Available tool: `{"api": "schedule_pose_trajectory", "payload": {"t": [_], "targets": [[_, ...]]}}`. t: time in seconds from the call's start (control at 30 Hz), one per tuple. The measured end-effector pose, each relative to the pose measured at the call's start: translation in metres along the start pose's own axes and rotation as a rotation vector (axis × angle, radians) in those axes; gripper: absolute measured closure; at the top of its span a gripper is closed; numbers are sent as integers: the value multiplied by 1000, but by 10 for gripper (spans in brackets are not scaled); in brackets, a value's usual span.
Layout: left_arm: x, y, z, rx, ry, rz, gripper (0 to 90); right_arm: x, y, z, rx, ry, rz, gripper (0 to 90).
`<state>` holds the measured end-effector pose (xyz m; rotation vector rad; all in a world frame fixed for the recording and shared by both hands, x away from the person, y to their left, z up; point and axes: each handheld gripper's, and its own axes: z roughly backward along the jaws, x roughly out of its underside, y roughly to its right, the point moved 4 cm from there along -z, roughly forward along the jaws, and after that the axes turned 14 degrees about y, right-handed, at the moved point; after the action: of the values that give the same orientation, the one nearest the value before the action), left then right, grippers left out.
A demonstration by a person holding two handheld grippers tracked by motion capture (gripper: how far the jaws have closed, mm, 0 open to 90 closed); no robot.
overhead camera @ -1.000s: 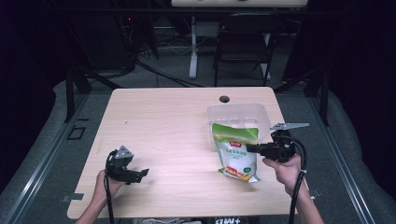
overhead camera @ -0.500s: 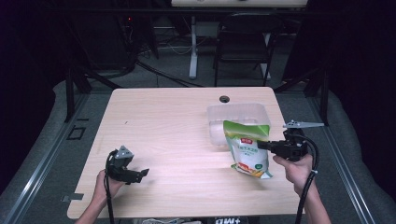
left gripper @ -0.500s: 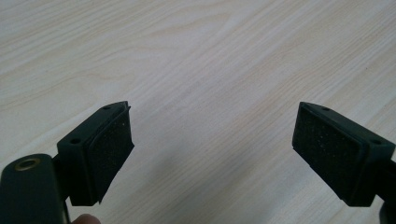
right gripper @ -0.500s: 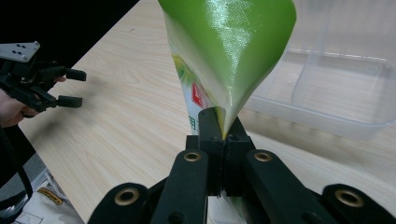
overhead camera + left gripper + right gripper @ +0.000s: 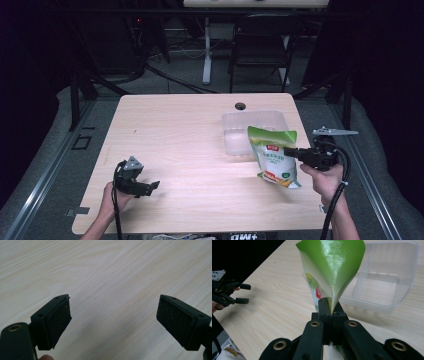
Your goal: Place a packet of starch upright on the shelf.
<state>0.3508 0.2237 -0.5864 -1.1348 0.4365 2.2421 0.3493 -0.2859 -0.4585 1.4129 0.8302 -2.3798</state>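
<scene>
Carried rightward since the earlier frame, the green pouch (image 5: 275, 157) now hangs at the lower right of the high view.
Right gripper (image 5: 294, 152) pinches the pouch's edge, just beside the clear plastic tub (image 5: 235, 122); left gripper (image 5: 152, 187) rests lower left, jaws spread wide, holding nothing.

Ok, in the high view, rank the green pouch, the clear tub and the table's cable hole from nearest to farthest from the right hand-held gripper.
1. Green pouch: pinched in the right hand-held gripper.
2. Clear tub: just behind the pouch, toward the table's middle.
3. Cable hole: at the far edge.
</scene>
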Motion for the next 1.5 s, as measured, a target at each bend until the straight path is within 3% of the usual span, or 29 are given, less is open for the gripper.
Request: {"api": "schedule_pose_trajectory", "payload": {"t": [0.7, 1.17, 1.5], "targets": [[-1, 1, 0, -2, 9, 0, 119, -14, 18, 19, 77, 52, -7, 895], [-2, 2, 1, 0, 14, -8, 119, -31, 17, 23, 105, 115, -8, 895], [-2, 3, 1, 1, 20, -10, 119, -44, 12, 19, 104, 125, 13, 895]]}}
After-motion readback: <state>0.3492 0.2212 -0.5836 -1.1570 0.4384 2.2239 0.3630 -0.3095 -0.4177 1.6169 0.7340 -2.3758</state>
